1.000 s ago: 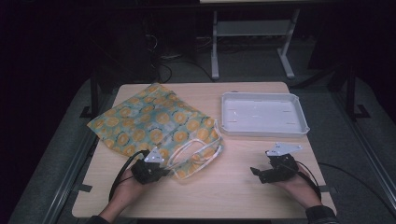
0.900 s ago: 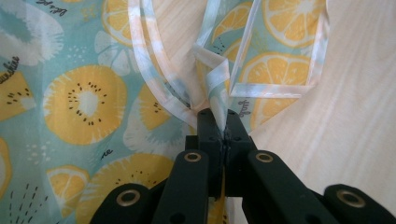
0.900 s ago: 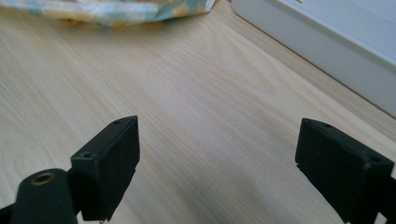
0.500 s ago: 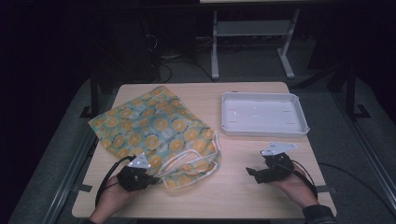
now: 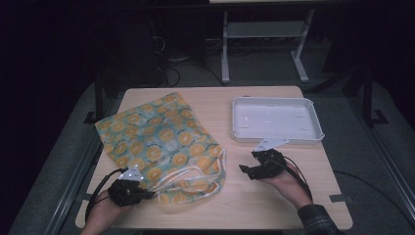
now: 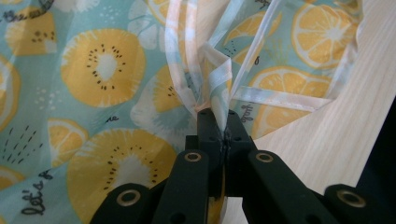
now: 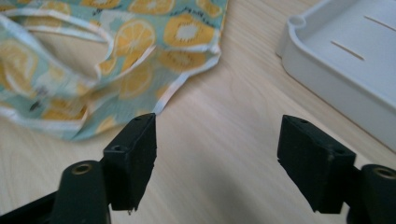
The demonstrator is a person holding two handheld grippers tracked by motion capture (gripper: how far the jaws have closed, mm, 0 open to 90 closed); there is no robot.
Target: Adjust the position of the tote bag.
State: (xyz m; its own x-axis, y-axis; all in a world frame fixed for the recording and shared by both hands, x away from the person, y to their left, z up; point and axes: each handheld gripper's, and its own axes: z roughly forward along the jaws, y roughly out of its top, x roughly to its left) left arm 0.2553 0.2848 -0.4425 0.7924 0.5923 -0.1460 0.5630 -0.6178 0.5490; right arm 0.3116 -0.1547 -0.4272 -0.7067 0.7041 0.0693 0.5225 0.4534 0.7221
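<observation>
The fruit-print bag (image 5: 164, 144) lies flat on the table's (image 5: 254, 200) left half. The left gripper (image 6: 223, 133) is clamped on its white handle (image 6: 219, 84) at the near edge. The right gripper (image 7: 217, 140), jaws apart and just narrowing with nothing between them, hovers beside the bag, near the white tray (image 5: 313, 134).

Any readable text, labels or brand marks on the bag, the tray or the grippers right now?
"let's": black script on the fruit-print bag, low at the left edge of the left gripper view.
Other script scraps on the bag, at top left and beside the left gripper: cut off or blurred, unreadable.
White tray: no text visible.
Right gripper: no markings.
</observation>
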